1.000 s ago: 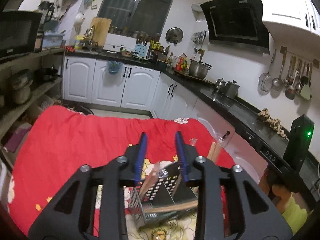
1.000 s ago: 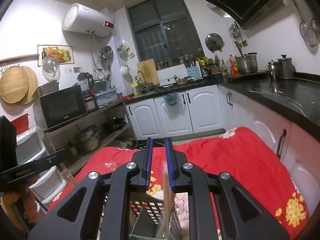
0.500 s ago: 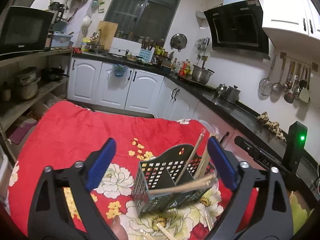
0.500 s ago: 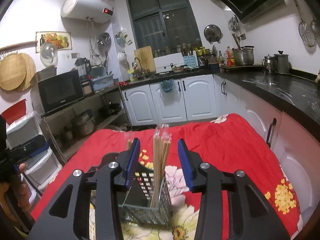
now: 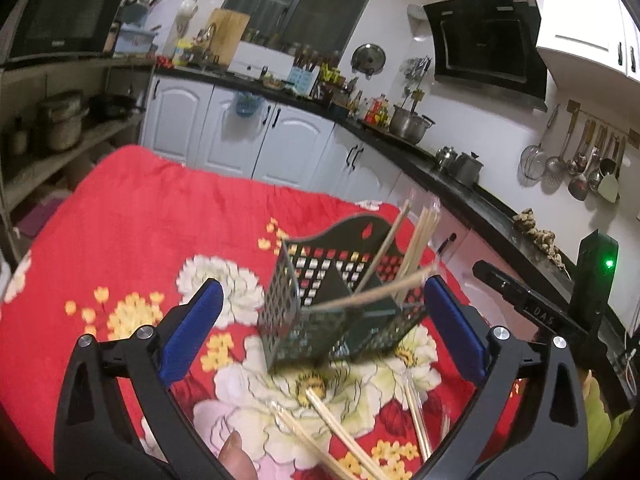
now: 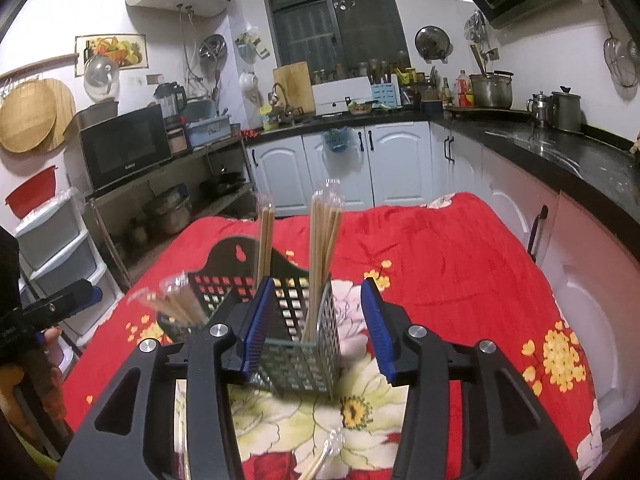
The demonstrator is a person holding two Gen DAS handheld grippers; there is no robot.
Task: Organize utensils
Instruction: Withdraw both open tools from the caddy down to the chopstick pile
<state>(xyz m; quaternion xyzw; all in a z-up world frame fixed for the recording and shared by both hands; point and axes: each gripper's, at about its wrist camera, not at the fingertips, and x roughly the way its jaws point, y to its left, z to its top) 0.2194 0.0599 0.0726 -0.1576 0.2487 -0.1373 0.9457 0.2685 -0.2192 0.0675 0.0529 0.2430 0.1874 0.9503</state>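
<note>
Red floral cloth [image 5: 132, 216] covers the bench; the black perforated caddy [image 5: 320, 312] stands on it, between my two tools, near the front edge of the cloth.

Done so far, as I judge it: several bundles of chopsticks already stand in the caddy. From the right wrist view, one bundle [image 6: 326, 248] stands upright in the near compartment, a second [image 6: 266, 236] upright further back, and a third [image 6: 176, 306], wrapped in clear film, leans out at the left end. From the left wrist view one stick [image 5: 372, 294] lies slantwise across the top of the caddy rather than down in a compartment; that one looks badly seated.

Left to do: loose chopsticks [image 5: 340, 432] remain on the cloth in front of the caddy, some in clear sleeves. Exact count not readable. So roughly the middle of the job, not the end.

Left hand-held gripper [image 5: 320, 328]: jaws have just been opening and now stand spread wide, to either side of the caddy, pressing on nothing.

Right hand-held gripper [image 6: 318, 326]: jaws have just been opening, partly spread, straddling the near end of the caddy; pads not pinching it, nothing carried.

Next, I expect: pick up the loose sticks, and reseat the slanted one.
</note>
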